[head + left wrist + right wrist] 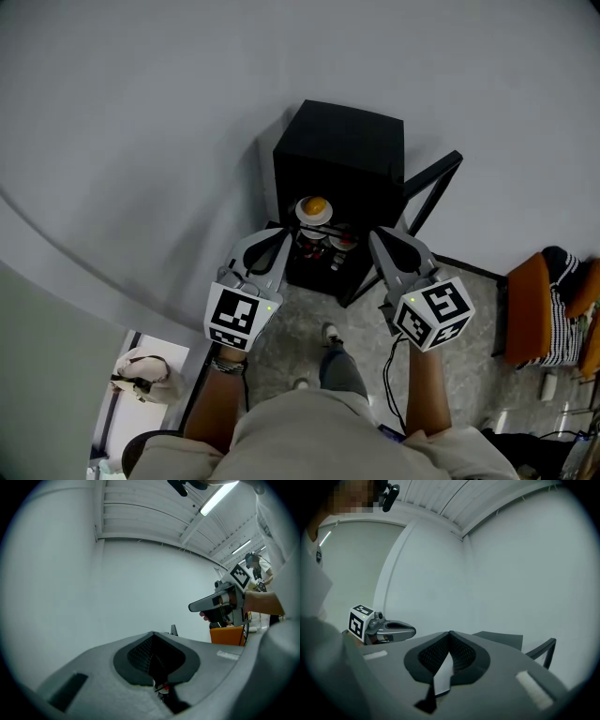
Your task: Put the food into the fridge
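Observation:
A small black fridge (pixel 342 141) stands against the white wall, its door (pixel 427 192) swung open to the right. Inside, an orange food item (pixel 316 205) sits on a white dish on the upper shelf, with jars (pixel 323 246) below it. My left gripper (pixel 272 241) is raised in front of the fridge's left side, shut and holding nothing. My right gripper (pixel 379 239) is level with it on the right, also shut and bare. In the left gripper view the left gripper (pixel 152 634) faces the wall. In the right gripper view the right gripper (pixel 450 633) points over the fridge top (pixel 499 639).
An orange chair (pixel 530 314) with a striped cloth stands at the right, also in the left gripper view as the orange chair (pixel 227 633). A cable (pixel 389 375) trails on the speckled floor by my feet. A pale bag (pixel 141 370) lies at the lower left.

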Demonstrator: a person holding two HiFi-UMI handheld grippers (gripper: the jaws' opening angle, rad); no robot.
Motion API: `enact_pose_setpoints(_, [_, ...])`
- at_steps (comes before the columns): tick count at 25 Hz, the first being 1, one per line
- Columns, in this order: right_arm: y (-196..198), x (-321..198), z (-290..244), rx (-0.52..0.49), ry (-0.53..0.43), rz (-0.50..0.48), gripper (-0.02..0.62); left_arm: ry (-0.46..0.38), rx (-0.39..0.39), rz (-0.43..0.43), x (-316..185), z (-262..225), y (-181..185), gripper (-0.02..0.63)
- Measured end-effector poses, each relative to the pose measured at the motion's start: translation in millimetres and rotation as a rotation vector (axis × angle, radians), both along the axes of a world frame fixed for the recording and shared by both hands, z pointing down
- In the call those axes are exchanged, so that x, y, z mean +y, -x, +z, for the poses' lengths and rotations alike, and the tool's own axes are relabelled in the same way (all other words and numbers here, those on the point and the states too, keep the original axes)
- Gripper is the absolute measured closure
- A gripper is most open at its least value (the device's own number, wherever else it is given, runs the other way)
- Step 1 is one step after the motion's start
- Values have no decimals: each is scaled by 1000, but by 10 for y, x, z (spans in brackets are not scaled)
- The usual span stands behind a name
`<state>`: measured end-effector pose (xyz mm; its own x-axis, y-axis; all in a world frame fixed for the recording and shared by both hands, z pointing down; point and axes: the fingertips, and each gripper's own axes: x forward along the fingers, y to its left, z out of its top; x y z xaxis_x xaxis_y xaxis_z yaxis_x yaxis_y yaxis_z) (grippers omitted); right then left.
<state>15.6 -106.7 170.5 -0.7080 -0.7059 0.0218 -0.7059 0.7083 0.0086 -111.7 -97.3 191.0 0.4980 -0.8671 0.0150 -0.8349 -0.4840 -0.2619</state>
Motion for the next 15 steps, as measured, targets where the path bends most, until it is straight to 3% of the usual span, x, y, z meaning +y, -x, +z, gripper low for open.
enact_pose_setpoints(15, [79,-79,107,16,16,-17,590,28,6,-4,-56,102,35,609])
